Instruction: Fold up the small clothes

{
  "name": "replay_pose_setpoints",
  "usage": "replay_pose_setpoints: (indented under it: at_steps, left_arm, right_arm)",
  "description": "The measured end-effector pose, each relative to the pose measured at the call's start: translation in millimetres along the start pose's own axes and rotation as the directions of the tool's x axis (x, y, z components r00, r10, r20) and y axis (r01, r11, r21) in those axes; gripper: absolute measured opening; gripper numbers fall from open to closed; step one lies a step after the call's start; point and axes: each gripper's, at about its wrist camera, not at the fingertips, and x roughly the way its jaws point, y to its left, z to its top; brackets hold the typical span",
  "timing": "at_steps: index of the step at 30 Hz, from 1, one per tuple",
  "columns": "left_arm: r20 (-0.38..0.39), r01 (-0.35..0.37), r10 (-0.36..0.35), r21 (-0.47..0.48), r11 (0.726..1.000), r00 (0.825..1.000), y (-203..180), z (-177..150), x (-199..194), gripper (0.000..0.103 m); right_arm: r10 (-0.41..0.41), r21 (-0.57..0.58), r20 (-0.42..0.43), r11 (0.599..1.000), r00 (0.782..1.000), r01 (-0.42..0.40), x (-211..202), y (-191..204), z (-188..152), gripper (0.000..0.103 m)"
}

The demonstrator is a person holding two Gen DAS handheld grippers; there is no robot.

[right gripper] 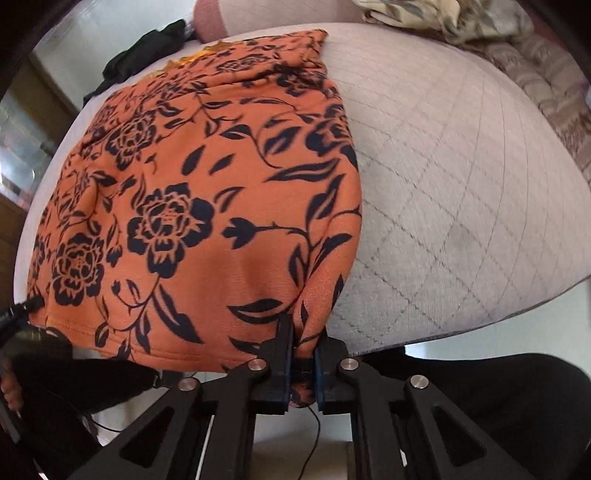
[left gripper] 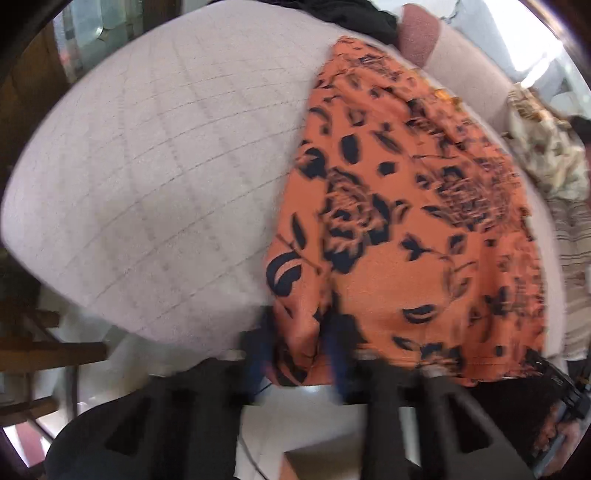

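Left gripper point(left gripper: 300, 343): clenched on the near left corner of the orange floral garment point(left gripper: 406, 221), with a gather of fabric pinched between its two blue-padded fingers; the left wrist view is blurred, so finer detail of the pinch cannot be told.

Garment: it lies spread on the quilted grey cushion point(left gripper: 155, 155), hem towards the person and hanging a little over the near edge, far end reaching towards the back of the seat.

Long axis: it runs away from both grippers, from the near hem to the far end, so the hem between the two grips lies crosswise.

Right gripper point(right gripper: 303, 354): clamped on the near right corner of the same hem, cloth bunched between the pads and spilling below them.

Which is nearer: neither; both hold the near edge, one at each corner, with the body of the cloth ahead of them.

Coming move, as a judgement: the fold likely turns on carrying the held hem forward along that axis onto the far end, both corners kept level.

Surroundings: a dark garment point(right gripper: 144, 51) lies beyond the far left; patterned beige cloths point(right gripper: 480, 26) are heaped at the far right.
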Motion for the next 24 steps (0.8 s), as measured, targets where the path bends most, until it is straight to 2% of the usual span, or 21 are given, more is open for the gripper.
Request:
replay_pose_setpoints:
  at_steps: [2, 4, 7, 11, 15, 18, 20, 22, 24]
  left_arm:
    - [-0.009, 0.033, -0.033, 0.002, 0.999, 0.999, 1.2, 6.5, -4.5, 0.009]
    - [-0.014, 0.075, -0.075, 0.023, 0.997, 0.997, -0.3, 15.3, -12.1, 0.008]
    - [-0.007, 0.168, -0.168, 0.030, 0.985, 0.986, -2.7, 35.7, -29.4, 0.008]
    - [0.021, 0.228, -0.229, 0.049, 0.972, 0.973, -10.1, 91.7, -53.8, 0.008]
    - [0.062, 0.255, -0.259, 0.061, 0.965, 0.964, -23.5, 176.7, -60.7, 0.008]
    - [0.095, 0.239, -0.244, 0.058, 0.969, 0.965, -40.8, 244.6, -41.8, 0.008]
    - [0.111, 0.239, -0.241, 0.036, 0.970, 0.964, -56.2, 301.1, -9.1, 0.009]
    - [0.120, 0.205, -0.204, 0.002, 0.979, 0.972, -60.0, 337.3, 26.9, 0.011]
    - [0.129, 0.160, -0.152, -0.059, 0.985, 0.980, -60.1, 362.1, 73.8, 0.012]
  right_arm:
    - [0.064, 0.004, 0.001, 0.998, 0.998, -0.064, -6.6, -1.3, 3.7, 0.008]
    - [0.165, 0.038, 0.005, 0.986, 0.986, -0.165, -18.8, -11.0, 7.7, 0.008]
    - [0.312, 0.079, 0.047, 0.946, 0.949, -0.315, -43.6, -26.5, 27.9, 0.007]
    - [0.425, 0.101, 0.135, 0.893, 0.895, -0.439, -74.8, -36.2, 79.4, 0.007]
    - [0.475, 0.141, 0.253, 0.844, 0.843, -0.518, -89.5, -53.6, 154.9, 0.007]
    - [0.464, 0.179, 0.324, 0.826, 0.825, -0.535, -77.1, -63.0, 224.0, 0.007]
    - [0.445, 0.215, 0.353, 0.818, 0.823, -0.534, -56.0, -63.9, 274.7, 0.007]
    - [0.402, 0.264, 0.378, 0.817, 0.834, -0.514, -23.3, -65.8, 320.1, 0.007]
    - [0.377, 0.341, 0.366, 0.796, 0.851, -0.500, 17.8, -70.6, 350.8, 0.010]
